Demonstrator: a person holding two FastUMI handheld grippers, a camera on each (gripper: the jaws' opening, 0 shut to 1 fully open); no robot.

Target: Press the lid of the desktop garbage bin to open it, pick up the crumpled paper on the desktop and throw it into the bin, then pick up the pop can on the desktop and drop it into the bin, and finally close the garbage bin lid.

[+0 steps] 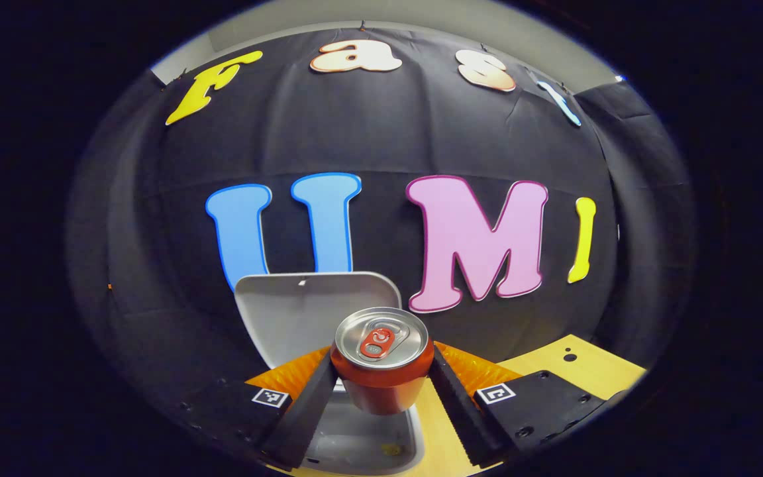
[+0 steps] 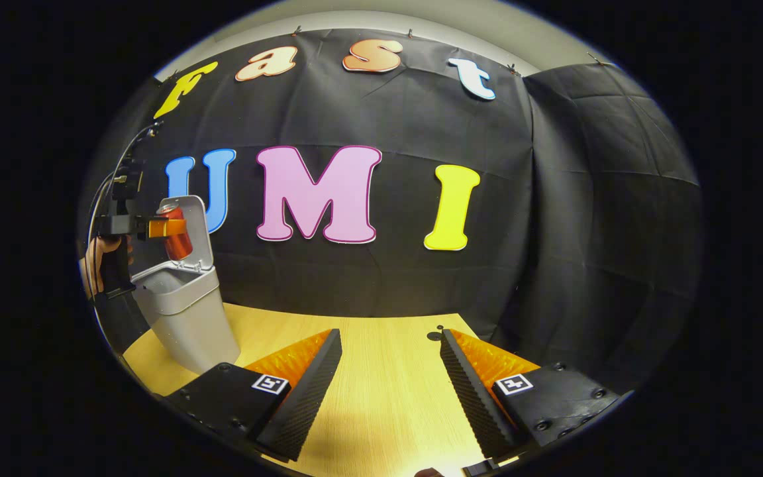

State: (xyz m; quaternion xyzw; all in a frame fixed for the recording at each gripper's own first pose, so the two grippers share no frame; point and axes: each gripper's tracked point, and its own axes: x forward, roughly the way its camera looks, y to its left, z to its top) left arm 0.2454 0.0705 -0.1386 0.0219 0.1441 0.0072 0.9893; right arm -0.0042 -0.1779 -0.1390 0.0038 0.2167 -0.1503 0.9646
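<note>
Between the left gripper's (image 1: 381, 391) fingers, pop can (image 1: 381, 361) above open bin (image 1: 361, 437)

I see a glossy metal pop can (image 1: 381, 371) with brushed silvery top, a smooth matt plastic bin (image 2: 186, 311) and lid (image 1: 302, 311), a pale wood-grain desktop (image 2: 381, 384), and creased matt cloth wall (image 2: 587, 199).

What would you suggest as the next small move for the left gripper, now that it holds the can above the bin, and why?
Probably open the left gripper and let the pop can drop. Both fingers clamp it upright, the lid stands open behind it, and the bin mouth lies directly below in the left gripper view.
</note>
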